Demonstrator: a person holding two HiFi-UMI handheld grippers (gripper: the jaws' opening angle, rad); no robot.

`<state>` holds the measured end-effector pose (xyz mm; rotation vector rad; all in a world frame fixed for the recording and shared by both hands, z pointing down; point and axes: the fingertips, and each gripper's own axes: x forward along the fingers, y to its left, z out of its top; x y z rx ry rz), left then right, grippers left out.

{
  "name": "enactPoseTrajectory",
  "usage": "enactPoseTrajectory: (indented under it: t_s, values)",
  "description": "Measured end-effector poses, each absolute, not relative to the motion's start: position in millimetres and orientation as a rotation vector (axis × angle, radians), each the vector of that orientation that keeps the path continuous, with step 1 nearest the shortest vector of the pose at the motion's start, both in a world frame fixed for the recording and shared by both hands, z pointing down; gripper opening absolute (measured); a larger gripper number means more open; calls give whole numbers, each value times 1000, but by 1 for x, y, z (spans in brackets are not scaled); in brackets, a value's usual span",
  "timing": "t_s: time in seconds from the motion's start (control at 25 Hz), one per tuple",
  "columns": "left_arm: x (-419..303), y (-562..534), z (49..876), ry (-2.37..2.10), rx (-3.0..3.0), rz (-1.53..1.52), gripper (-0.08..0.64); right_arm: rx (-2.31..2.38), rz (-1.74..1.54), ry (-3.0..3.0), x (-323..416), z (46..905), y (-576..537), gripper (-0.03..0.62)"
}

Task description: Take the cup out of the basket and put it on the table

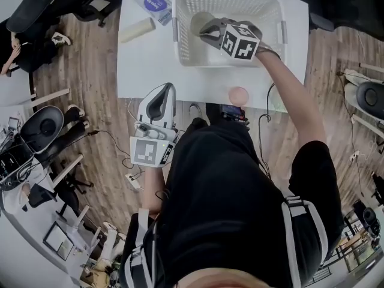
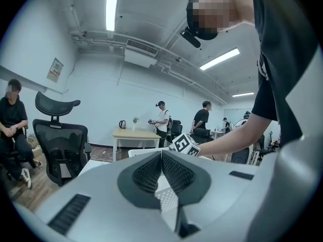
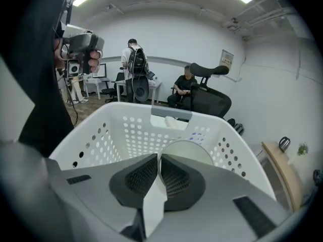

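A white cup [image 1: 200,23] is inside the white perforated basket [image 1: 270,8] on the white table [image 1: 147,65]. My right gripper [image 1: 206,33] reaches into the basket and is shut on the cup's rim. In the right gripper view the cup [image 3: 194,153] stands upright between the pads, its wall pinched at my right gripper [image 3: 159,161], with the basket [image 3: 113,135] walls all around. My left gripper [image 1: 164,89] hovers at the table's near edge, shut with nothing in it. In the left gripper view its pads [image 2: 151,173] meet at the tips.
A cream roll [image 1: 137,30] and a blue-and-white packet [image 1: 153,3] lie on the table left of the basket. A pinkish round object [image 1: 239,95] sits at the table's near edge. An office chair [image 1: 39,125] and cables are on the wooden floor at left. Several people stand beyond.
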<state>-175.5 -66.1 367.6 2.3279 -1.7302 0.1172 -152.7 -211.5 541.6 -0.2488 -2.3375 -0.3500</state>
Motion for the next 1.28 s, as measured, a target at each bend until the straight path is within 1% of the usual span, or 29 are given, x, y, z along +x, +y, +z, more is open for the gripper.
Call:
enactPoseTrajectory:
  t_s: [0.36,0.72,1.04,1.28]
  values:
    - [-173,-39,353,-1705,2399,86,18,-138,-433,-2399,-145,474,-192,37]
    - [-170,-8,346,-1635,2471,42,18,-74,-507,-2424,-134,412,-142,37]
    - [-165,19,346,-1551,2536,18,20,-5,-509,-2474,-118,377,-79,37]
    - [-160,46,346,-1491,2583,7,18,95,-460,-2515,-103,371,-32,37]
